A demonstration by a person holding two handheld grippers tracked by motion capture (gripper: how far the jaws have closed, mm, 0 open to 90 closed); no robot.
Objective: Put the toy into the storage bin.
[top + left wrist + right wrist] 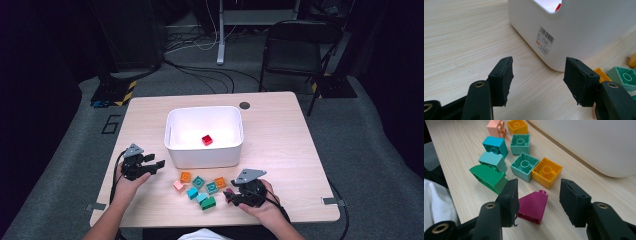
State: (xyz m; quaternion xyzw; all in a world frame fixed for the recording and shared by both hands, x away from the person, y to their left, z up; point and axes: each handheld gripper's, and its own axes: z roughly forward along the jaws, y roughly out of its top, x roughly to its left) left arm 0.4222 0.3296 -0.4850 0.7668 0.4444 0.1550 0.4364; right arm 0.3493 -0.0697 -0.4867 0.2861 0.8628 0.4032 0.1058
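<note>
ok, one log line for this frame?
left tongs: open, idle by white bin | right tongs: open around magenta block, not gripping | red block: in bin

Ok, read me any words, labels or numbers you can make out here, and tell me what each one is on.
White sticker on the outer wall of the white bin: a barcode and lines of small print, too small and blurred to read.
Blocks, table, tongs: no lettering that can be read.
</note>
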